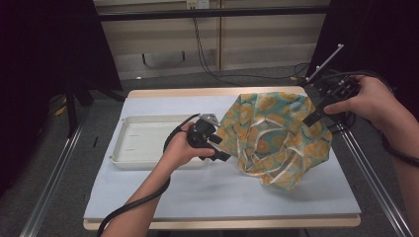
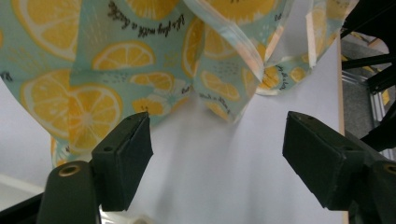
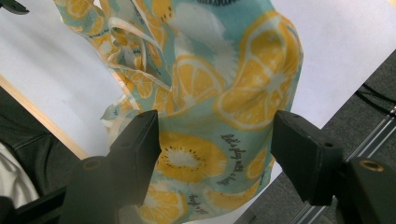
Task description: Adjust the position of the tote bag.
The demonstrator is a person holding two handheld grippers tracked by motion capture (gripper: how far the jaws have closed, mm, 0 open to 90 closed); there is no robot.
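While the lemon-print cloth lies bunched, we are poising the left gripper, jaws spread, and the right gripper, seemingly spread too, beside it for grasping.

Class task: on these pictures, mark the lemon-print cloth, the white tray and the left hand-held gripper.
lemon-print cloth [image 1: 276, 133], high view, on a printed lemon near its middle.
white tray [image 1: 143, 163], high view, on its near rim.
left hand-held gripper [image 2: 217, 158], left gripper view, midway between its two black fingertips.
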